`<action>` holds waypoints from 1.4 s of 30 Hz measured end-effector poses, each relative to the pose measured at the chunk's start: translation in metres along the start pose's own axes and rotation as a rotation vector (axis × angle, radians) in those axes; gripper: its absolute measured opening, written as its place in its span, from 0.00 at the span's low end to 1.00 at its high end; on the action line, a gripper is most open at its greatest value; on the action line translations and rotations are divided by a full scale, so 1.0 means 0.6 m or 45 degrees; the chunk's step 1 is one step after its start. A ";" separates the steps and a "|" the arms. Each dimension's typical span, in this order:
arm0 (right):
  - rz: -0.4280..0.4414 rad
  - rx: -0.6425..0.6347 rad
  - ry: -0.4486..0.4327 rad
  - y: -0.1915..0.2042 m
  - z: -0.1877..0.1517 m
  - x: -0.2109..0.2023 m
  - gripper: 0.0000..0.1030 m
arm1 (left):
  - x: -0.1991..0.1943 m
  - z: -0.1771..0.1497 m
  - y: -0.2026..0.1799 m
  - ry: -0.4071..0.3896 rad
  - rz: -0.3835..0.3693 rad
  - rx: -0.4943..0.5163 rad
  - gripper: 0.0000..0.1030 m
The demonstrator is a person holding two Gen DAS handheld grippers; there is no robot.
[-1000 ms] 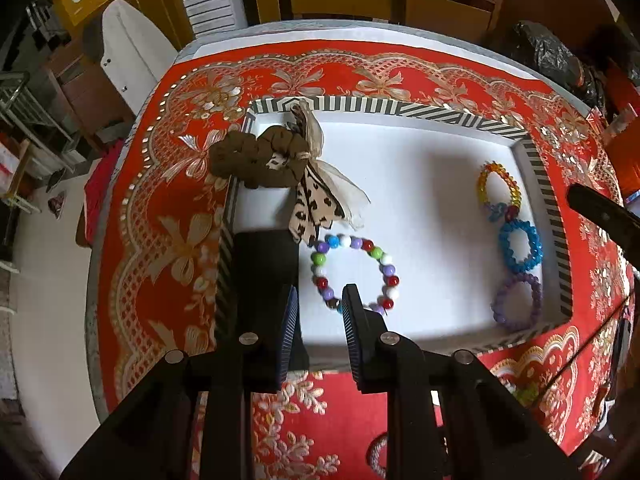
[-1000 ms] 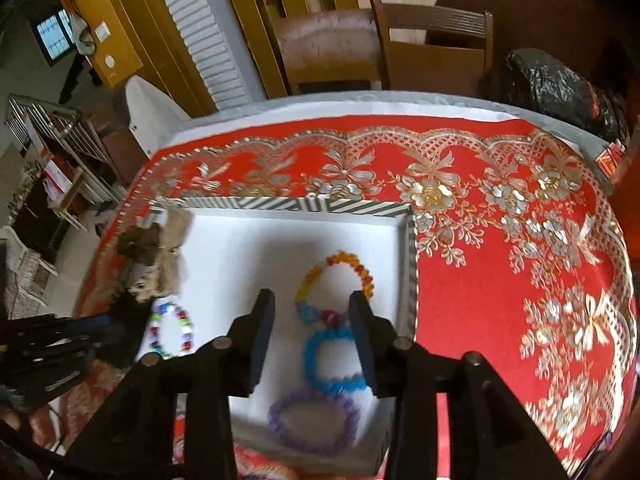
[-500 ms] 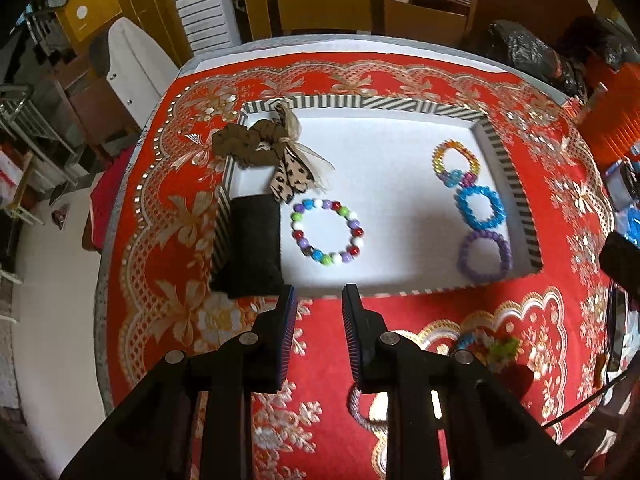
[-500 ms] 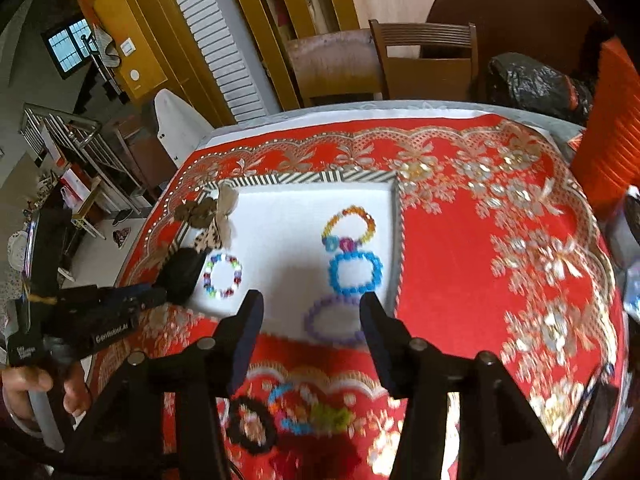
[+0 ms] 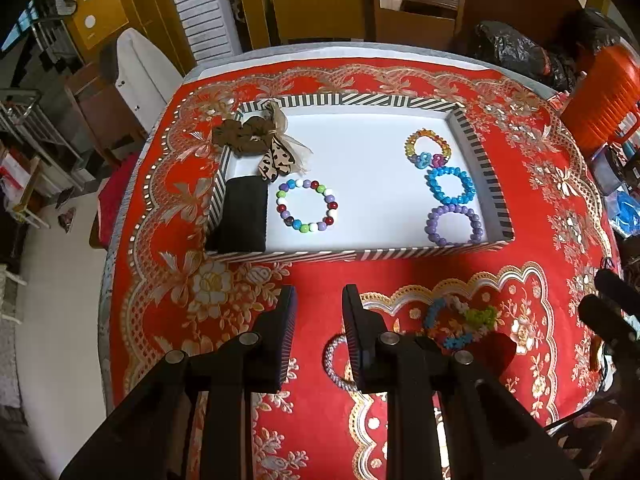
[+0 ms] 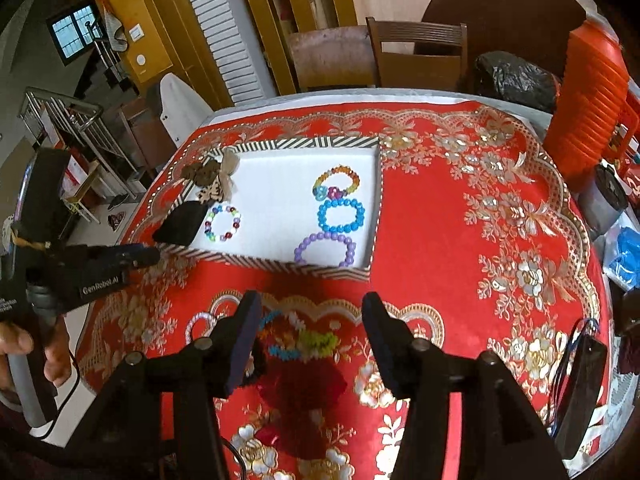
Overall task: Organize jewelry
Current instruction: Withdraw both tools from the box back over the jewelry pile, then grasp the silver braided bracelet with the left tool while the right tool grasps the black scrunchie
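A striped-rim white tray [image 5: 400, 254] [image 6: 280, 266] holds a brown scrunchie with a leopard bow [image 5: 256, 142], a black pouch [image 5: 243, 214], a multicolour bead bracelet [image 5: 307, 205] [image 6: 222, 222], and orange [image 5: 426, 145], blue [image 5: 450, 185] and purple [image 5: 454, 224] bracelets. On the cloth near me lie a colourful flower bracelet [image 5: 464, 322] [image 6: 298, 338], a silver ring bracelet [image 5: 334, 360] [image 6: 200, 326] and a red pompom [image 6: 300, 384]. My left gripper [image 5: 318, 338] is open and empty, in front of the tray. My right gripper [image 6: 310, 344] is open wide and empty, above the flower bracelet.
The red floral tablecloth [image 6: 480, 220] covers a round table. An orange jug [image 6: 588, 96], a black bag [image 6: 516, 80] and a dark cup [image 6: 604, 204] stand at the right. Wooden chairs [image 5: 416, 12] stand behind. A black device [image 6: 580, 392] lies at the right edge.
Both grippers have pulled back from the tray toward the near side of the table. The right gripper has opened wider. The loose items on the cloth have come into view.
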State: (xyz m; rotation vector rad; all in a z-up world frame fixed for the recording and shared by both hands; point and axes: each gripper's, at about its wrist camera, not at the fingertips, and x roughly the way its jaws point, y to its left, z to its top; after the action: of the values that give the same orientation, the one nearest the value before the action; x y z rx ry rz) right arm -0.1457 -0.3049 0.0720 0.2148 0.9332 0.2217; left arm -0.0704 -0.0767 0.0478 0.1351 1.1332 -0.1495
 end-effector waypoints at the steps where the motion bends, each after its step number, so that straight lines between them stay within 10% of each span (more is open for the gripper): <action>1: 0.002 -0.002 0.000 0.001 -0.003 -0.002 0.54 | -0.003 -0.003 -0.002 -0.004 0.003 0.003 0.04; 42: 0.005 -0.015 0.023 0.006 -0.041 -0.012 0.57 | -0.018 -0.034 -0.023 -0.001 -0.011 0.026 0.04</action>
State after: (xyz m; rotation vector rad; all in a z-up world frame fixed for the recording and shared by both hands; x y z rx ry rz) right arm -0.1701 -0.3009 0.0641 0.2042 0.9490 0.2332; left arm -0.0957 -0.0860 0.0486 0.1485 1.1317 -0.1690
